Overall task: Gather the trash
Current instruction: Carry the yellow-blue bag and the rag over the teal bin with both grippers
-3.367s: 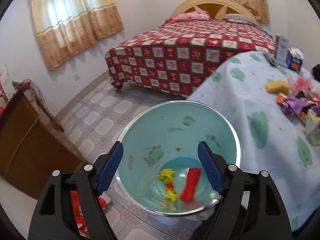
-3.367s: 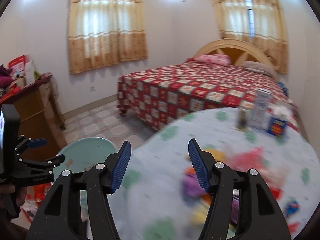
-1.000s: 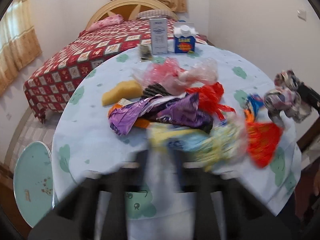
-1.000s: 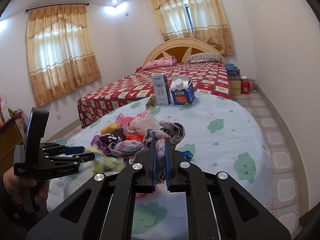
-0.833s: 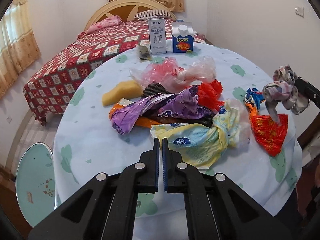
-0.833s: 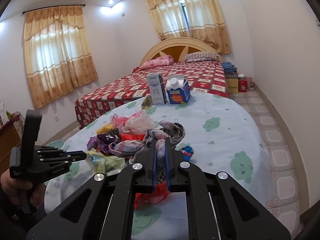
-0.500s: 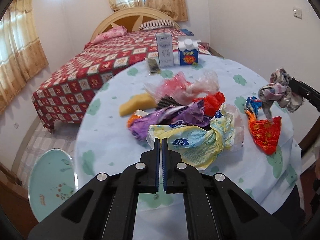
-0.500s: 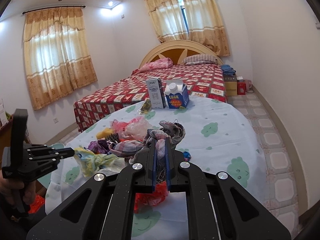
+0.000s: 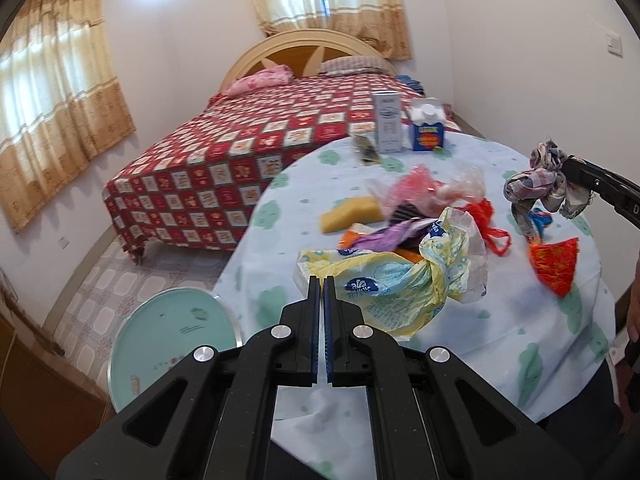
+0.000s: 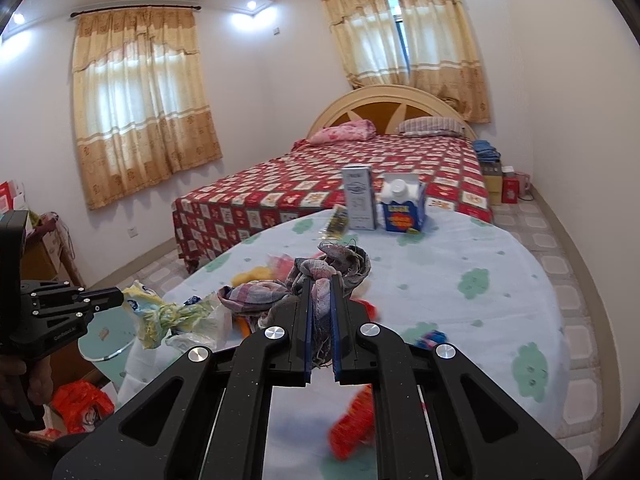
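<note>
Left tongs pinch yellow bag | right tongs clamp rag | bin left-view only

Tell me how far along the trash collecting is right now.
Done: hard to say; the teal bin on the floor shows no clear contents from this angle. In hand: the left tool is shut on the yellow plastic bag and the right tool on a plaid cloth, neither yet at the bin. Left: a yellow sponge, pink bag, purple wrapper and red wrapper lie on the table.
</note>
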`<state>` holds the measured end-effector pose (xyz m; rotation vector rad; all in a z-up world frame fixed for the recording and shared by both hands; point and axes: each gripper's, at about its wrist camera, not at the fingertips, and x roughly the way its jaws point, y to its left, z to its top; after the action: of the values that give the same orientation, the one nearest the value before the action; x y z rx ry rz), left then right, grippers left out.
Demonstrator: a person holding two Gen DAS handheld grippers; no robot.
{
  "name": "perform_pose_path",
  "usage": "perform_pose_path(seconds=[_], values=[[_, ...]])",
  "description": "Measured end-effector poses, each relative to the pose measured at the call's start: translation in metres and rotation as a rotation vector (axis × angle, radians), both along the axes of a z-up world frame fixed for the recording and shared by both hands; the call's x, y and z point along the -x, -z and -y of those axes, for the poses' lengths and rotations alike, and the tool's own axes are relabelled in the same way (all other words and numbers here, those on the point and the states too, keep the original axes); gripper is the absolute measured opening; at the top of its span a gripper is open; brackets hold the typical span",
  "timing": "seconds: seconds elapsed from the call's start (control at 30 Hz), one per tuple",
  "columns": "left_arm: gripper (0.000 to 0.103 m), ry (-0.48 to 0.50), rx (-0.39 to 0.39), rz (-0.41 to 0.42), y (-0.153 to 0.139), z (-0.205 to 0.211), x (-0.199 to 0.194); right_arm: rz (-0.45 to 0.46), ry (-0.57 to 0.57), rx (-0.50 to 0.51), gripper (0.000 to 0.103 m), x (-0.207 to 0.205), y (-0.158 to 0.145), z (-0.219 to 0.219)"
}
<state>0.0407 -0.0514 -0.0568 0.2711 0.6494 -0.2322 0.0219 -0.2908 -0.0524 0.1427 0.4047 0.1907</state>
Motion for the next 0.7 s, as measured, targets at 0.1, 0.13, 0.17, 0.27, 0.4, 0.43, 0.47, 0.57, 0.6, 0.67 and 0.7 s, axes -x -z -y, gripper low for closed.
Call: perform_pose_path(seconds=[0.1, 0.13, 0.17, 0.27, 0.4, 0.43, 0.47, 0.57, 0.6, 0.67, 0.7], values=[[0.002, -0.029, -0.002, 0.006, -0.002, -0.014, 0.000, 0.003, -0.031, 0.004, 0.008, -0.008, -0.002, -0.015], [0.002, -0.040, -0.003, 0.009, -0.003, -0.018, 0.000, 0.004, -0.038, 0.005, 0.008, -0.010, -0.003, -0.019], [0.002, -0.049, -0.004, 0.010, -0.003, -0.023, 0.001, 0.005, -0.046, 0.007, 0.008, -0.012, -0.003, -0.023], [0.002, -0.081, -0.003, 0.012, -0.005, -0.039, 0.001, 0.006, -0.077, 0.009, 0.008, -0.020, -0.005, -0.038], [0.002, -0.126, -0.010, 0.012, -0.005, -0.060, -0.001, 0.002, -0.110, 0.012, 0.008, -0.030, -0.006, -0.054], [0.002, -0.135, -0.010, 0.011, -0.004, -0.063, -0.001, 0.001, -0.118, 0.013, 0.008, -0.033, -0.006, -0.059], [0.002, -0.145, -0.010, 0.010, -0.004, -0.068, -0.002, -0.001, -0.125, 0.013, 0.008, -0.036, -0.006, -0.063], [0.002, -0.184, -0.008, 0.008, -0.004, -0.083, -0.006, -0.003, -0.149, 0.020, 0.008, -0.044, -0.006, -0.076], [0.002, -0.195, -0.008, 0.008, -0.003, -0.087, -0.007, -0.005, -0.158, 0.025, 0.008, -0.048, -0.006, -0.082], [0.002, -0.217, -0.015, 0.011, -0.003, -0.094, -0.009, -0.006, -0.169, 0.031, 0.008, -0.053, -0.005, -0.088], [0.002, -0.227, -0.018, 0.012, -0.002, -0.097, -0.009, -0.009, -0.178, 0.035, 0.008, -0.057, -0.005, -0.094]])
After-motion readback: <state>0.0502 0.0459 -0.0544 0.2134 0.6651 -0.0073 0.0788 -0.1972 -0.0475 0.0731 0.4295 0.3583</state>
